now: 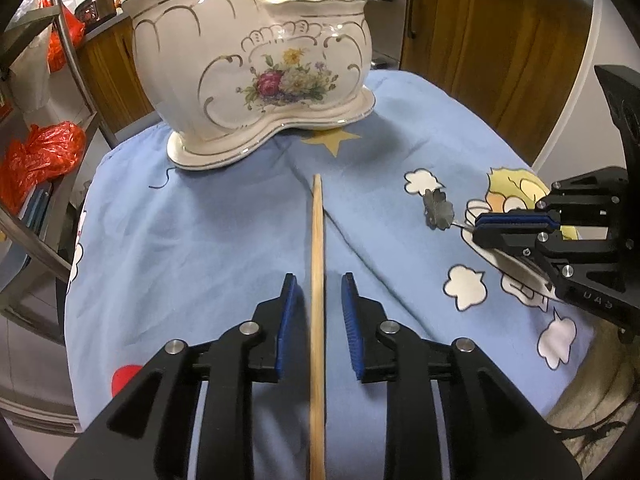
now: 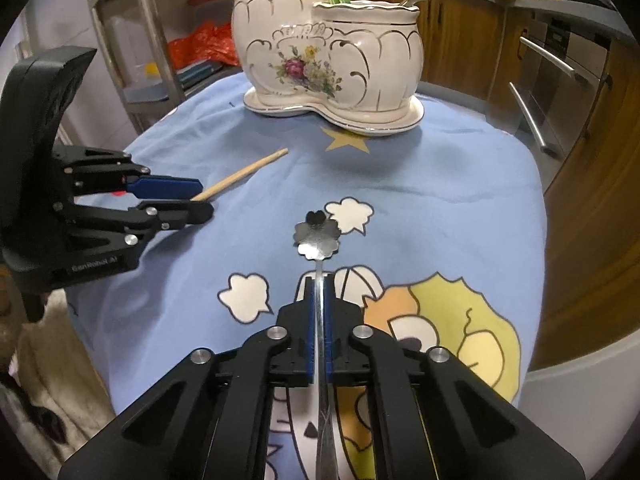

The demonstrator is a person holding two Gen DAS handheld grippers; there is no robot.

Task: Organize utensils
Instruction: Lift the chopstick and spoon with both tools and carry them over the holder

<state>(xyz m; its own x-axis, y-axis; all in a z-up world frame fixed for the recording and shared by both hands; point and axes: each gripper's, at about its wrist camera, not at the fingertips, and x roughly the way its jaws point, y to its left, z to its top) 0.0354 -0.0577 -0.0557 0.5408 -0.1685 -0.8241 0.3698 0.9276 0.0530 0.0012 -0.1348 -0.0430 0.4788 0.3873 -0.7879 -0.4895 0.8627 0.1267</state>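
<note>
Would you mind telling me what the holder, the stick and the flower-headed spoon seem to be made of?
Holder: likely glazed ceramic, given its glossy cream surface with gilt lines and a painted bouquet.
Stick: apparently bare wood or bamboo, being pale tan, matte and plain.
Spoon: looks like polished metal, probably steel, with a mirror-like silver sheen.
</note>
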